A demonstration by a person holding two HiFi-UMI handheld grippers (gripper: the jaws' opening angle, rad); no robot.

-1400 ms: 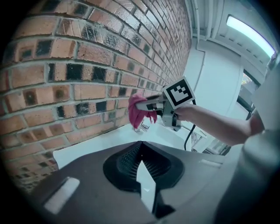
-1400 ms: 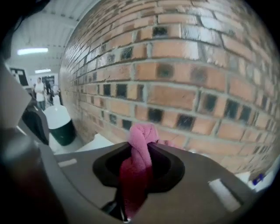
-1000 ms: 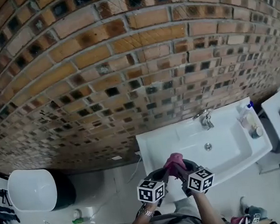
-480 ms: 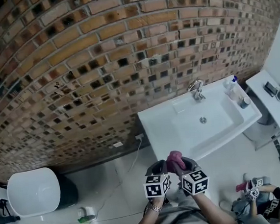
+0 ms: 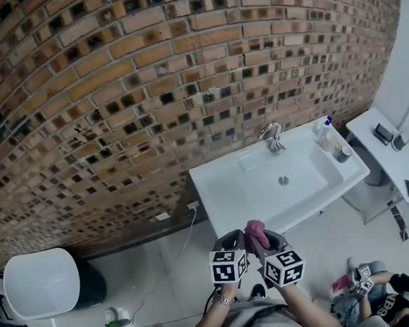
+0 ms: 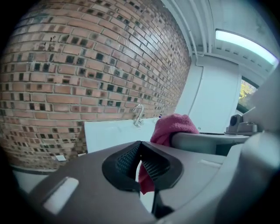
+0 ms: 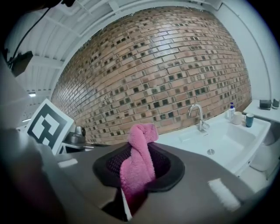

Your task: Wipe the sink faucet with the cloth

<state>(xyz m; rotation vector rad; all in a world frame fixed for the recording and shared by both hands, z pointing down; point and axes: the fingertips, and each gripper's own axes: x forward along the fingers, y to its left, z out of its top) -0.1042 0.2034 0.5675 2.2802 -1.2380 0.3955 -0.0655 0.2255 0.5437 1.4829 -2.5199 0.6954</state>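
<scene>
Right gripper (image 7: 139,174) pinching cloth (image 7: 141,151); left gripper (image 6: 141,158) pressed together — faucet (image 5: 272,137) on sink (image 5: 225,187) well apart, bottle (image 5: 325,134) near it.

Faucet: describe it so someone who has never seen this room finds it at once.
Below the brick wall stands a white sink. The faucet rises at the middle of its back rim, behind the drain. It alone is a tall hooked chrome spout; its neighbours, the bottles, cluster at the sink's right end.
</scene>
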